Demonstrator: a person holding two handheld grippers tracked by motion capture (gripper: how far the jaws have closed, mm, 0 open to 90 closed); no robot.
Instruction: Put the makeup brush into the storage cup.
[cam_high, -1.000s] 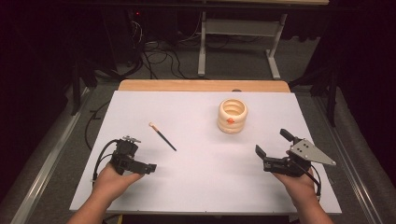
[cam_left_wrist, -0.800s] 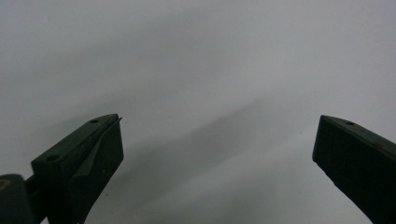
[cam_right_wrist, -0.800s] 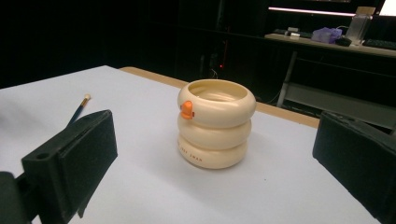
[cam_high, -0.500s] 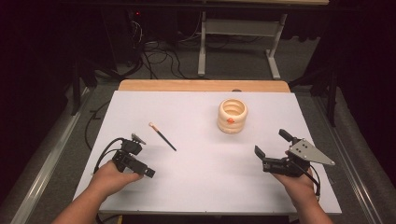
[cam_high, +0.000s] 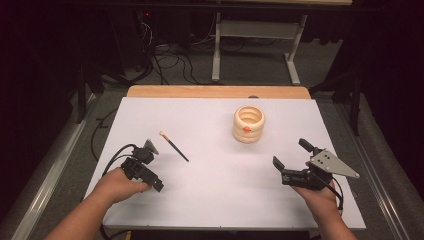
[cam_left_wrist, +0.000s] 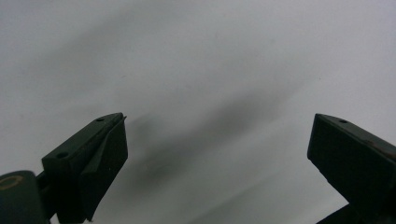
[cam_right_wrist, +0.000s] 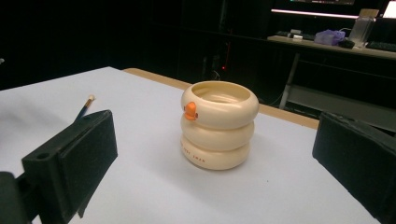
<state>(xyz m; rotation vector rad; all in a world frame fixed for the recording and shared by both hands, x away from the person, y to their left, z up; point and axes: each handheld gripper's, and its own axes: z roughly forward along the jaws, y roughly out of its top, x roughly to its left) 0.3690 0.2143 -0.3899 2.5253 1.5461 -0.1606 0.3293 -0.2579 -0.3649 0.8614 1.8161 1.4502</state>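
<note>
While both the left gripper (cam_high: 152, 165) and right gripper (cam_high: 292, 157) gape wide and empty near the worktop's (cam_high: 210, 200) front edge, the brush (cam_high: 174, 146) lies left-centre and the ringed cup (cam_high: 248, 124) right of centre, so a steep grab likely skids the thin brush.

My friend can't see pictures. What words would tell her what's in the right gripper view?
A cream holder shaped like three stacked rings, with a small orange beak on its side, stands upright on a white table. The right gripper frames it with wide-open black jaws. A thin dark brush lies on the table farther left.
</note>
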